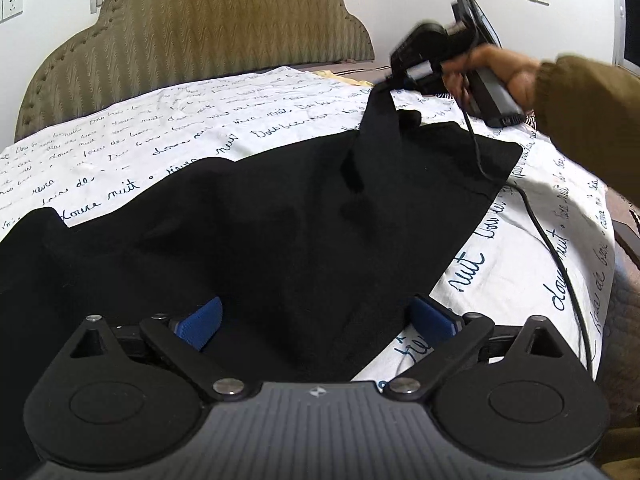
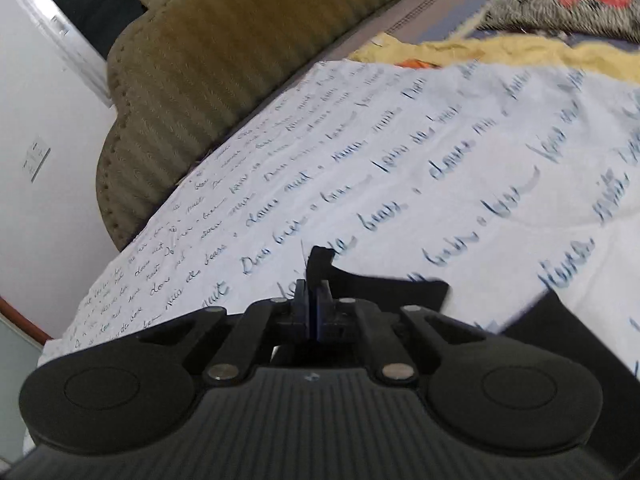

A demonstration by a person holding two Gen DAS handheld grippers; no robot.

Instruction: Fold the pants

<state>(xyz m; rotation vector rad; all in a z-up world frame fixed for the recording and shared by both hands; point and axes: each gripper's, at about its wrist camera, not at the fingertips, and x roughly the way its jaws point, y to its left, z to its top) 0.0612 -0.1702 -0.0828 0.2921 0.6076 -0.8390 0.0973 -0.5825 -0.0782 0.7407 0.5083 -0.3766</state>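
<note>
Black pants (image 1: 280, 216) lie spread across a white bed sheet with blue handwriting print (image 1: 200, 120). My left gripper (image 1: 316, 322) is open, its blue pads (image 1: 200, 326) wide apart low over the near part of the pants, empty. My right gripper (image 1: 390, 80), held in a hand at the upper right, is shut on a far corner of the pants and lifts it off the sheet in a stretched strip. In the right wrist view the right gripper (image 2: 314, 308) is shut on a black tip of the pants (image 2: 320, 258) above the sheet (image 2: 440, 184).
A padded olive headboard (image 1: 192, 36) stands behind the bed. A black cable (image 1: 560, 264) runs down across the sheet at the right. Yellow cloth (image 2: 500, 52) and a patterned blanket (image 2: 568, 0) lie beyond the sheet. The bed edge falls away at the right.
</note>
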